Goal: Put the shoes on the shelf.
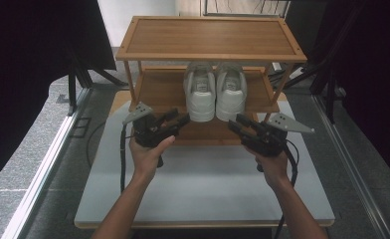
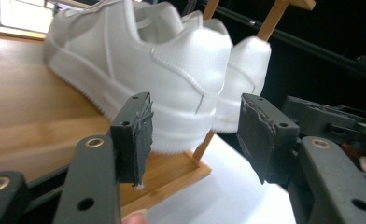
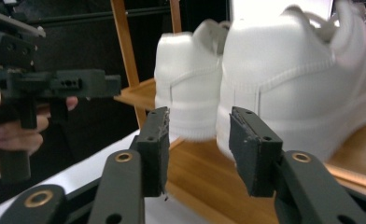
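Note:
Two white sneakers, left [image 1: 199,92] and right [image 1: 231,91], stand side by side on the middle shelf of a wooden rack [image 1: 158,89], heels toward me. My left gripper [image 1: 178,117] sits just left of the heels, jaws open and empty. My right gripper [image 1: 237,123] sits just right of them, also open and empty. In the left gripper view the left sneaker [image 2: 139,70] lies a little beyond the pads [image 2: 139,135], with the right sneaker's heel [image 2: 246,70] behind it. In the right gripper view the right sneaker [image 3: 293,79] is close ahead, and the left sneaker [image 3: 186,79] beside it.
The rack stands on a white table [image 1: 203,184] and has a bare top shelf [image 1: 210,37] and a lower shelf. Black curtains hang at both sides. Stand legs [image 1: 83,74] rise from the grey floor at left and right. Cables trail from both grippers.

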Available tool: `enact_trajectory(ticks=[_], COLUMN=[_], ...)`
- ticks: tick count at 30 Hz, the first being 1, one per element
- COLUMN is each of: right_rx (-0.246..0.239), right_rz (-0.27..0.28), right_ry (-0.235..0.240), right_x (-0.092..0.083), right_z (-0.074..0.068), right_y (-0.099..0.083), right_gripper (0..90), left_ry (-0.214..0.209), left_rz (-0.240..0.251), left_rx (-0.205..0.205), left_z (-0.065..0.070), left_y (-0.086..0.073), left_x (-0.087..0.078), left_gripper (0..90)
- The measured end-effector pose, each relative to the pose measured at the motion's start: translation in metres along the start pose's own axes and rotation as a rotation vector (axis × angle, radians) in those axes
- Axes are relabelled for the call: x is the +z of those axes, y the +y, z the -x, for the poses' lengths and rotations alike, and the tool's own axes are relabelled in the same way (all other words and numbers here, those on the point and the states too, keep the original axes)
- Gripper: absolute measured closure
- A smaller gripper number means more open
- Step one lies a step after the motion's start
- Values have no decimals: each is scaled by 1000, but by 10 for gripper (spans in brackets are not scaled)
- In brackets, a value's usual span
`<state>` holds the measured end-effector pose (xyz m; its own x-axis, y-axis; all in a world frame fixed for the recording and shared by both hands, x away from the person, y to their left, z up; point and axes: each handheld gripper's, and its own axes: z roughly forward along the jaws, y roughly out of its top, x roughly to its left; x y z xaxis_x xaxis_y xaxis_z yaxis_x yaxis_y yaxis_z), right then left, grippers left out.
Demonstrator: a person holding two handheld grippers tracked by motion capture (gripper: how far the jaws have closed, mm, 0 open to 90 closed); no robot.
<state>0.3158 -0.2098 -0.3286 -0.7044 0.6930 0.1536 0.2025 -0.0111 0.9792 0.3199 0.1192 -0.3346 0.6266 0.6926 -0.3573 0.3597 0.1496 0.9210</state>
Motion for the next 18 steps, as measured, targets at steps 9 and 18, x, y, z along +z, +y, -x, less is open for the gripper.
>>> enact_trajectory(ticks=[9, 18], right_rx=[12, 73], right_rz=[-23, -61], right_ry=[-29, -85], right_x=[-36, -64], right_z=[7, 24], right_y=[-48, -93], right_gripper=[534, 528], left_ry=[28, 70], left_rz=[-52, -107], left_rx=[4, -34], left_z=[-9, -31], left_y=[-36, -74], left_x=[-35, -63], left_gripper=[405, 385])
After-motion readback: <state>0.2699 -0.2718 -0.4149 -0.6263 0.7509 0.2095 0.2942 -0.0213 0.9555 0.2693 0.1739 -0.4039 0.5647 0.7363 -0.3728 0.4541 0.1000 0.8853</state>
